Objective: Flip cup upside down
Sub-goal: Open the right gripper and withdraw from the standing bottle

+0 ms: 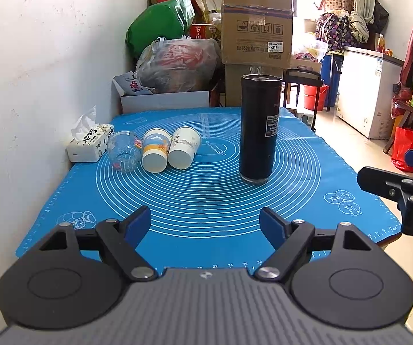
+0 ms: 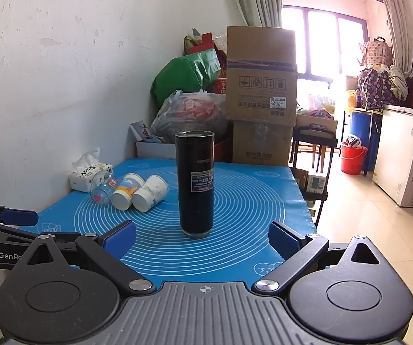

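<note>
**Figure: Both claws released before an upright dark cup on a blue mat**

The tall, dark cylindrical cup (image 2: 196,184) stood upright near the middle of the blue silicone baking mat (image 2: 243,201), its long axis vertical and its base on the printed concentric rings. A label on its side appeared to be printed upside down, which suggested, as a judgement only, that the cup might already be inverted; whether the upper end was open or closed could not be made out in either view.

The right gripper (image 2: 202,240) was released, its blue pads spread wide with nothing between them. The cup lay directly ahead of it, almost on the centreline and near the fingertips, though not yet between them. The left gripper (image 1: 205,227) was likewise released and empty; from it the cup (image 1: 259,128) lay ahead and to the right, farther off. The right claw therefore appeared the nearer and better aligned for a sideways grasp on the barrel.

Three smaller cups lay on their sides in a row near the wall: a clear glass cup (image 1: 124,151) and two white paper cups (image 1: 169,151), beside a white tissue pack (image 1: 89,142). Each claw was cut off at the frame edge in the other's view.
</note>
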`<state>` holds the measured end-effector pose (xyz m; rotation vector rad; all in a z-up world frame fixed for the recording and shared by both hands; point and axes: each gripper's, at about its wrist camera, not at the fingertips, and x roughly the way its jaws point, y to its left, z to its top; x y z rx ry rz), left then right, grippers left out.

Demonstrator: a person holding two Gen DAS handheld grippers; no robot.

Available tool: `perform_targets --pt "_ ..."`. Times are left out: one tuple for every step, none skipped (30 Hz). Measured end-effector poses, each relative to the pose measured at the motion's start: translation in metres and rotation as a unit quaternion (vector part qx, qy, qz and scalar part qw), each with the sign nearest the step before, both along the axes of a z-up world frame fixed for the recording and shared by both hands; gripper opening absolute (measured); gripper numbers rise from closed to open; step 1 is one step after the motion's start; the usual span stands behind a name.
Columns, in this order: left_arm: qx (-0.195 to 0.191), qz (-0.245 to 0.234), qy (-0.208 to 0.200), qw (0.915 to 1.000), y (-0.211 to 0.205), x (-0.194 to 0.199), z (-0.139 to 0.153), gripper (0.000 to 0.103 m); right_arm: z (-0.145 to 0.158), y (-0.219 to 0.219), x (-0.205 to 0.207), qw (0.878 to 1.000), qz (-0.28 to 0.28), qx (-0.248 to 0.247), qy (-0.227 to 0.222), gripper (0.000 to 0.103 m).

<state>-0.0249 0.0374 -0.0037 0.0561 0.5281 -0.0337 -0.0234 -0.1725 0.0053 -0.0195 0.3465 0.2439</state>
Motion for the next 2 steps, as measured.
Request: perform_targets --pt "0.001 -0.001 0.001 1.0 -0.0003 0.0 0.0 0.082 0.0 -0.0001 0.0 1.0 0.0 0.0 0.0 0.1" --pt "0.002 -0.001 0.001 1.0 -0.001 0.0001 0.0 0.082 0.0001 -0.0002 0.0 1.0 0.0 0.0 0.0 0.1"
